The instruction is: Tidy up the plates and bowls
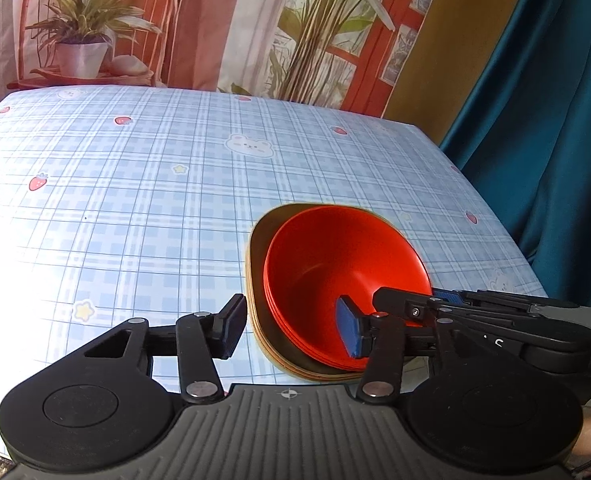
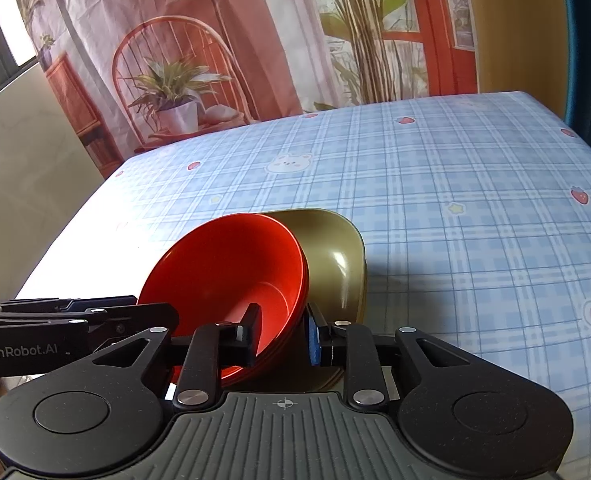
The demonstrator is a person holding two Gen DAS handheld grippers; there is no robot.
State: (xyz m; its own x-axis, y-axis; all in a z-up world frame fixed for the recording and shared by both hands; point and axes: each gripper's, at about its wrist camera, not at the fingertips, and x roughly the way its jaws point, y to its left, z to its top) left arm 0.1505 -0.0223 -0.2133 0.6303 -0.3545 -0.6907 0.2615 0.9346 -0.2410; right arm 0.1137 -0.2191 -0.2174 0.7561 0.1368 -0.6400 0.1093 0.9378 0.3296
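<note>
A stack of red bowls (image 1: 335,272) sits nested in a stack of olive-green plates (image 1: 261,240) on the checked tablecloth; both also show in the right wrist view, the bowls (image 2: 231,272) and the plates (image 2: 335,256). My left gripper (image 1: 291,328) is open, one finger outside the plates' left rim, the blue pad (image 1: 347,332) inside the bowls. My right gripper (image 2: 283,336) straddles the near rim of bowls and plates, its left finger (image 2: 249,332) inside the top bowl, its right pad (image 2: 315,336) outside. The right gripper's arm (image 1: 495,312) enters the left view from the right.
The table (image 1: 135,200) has a light blue plaid cloth with strawberries and bears. A printed backdrop (image 1: 175,20) hangs behind its far edge, and a teal curtain (image 1: 555,120) hangs beside its right edge.
</note>
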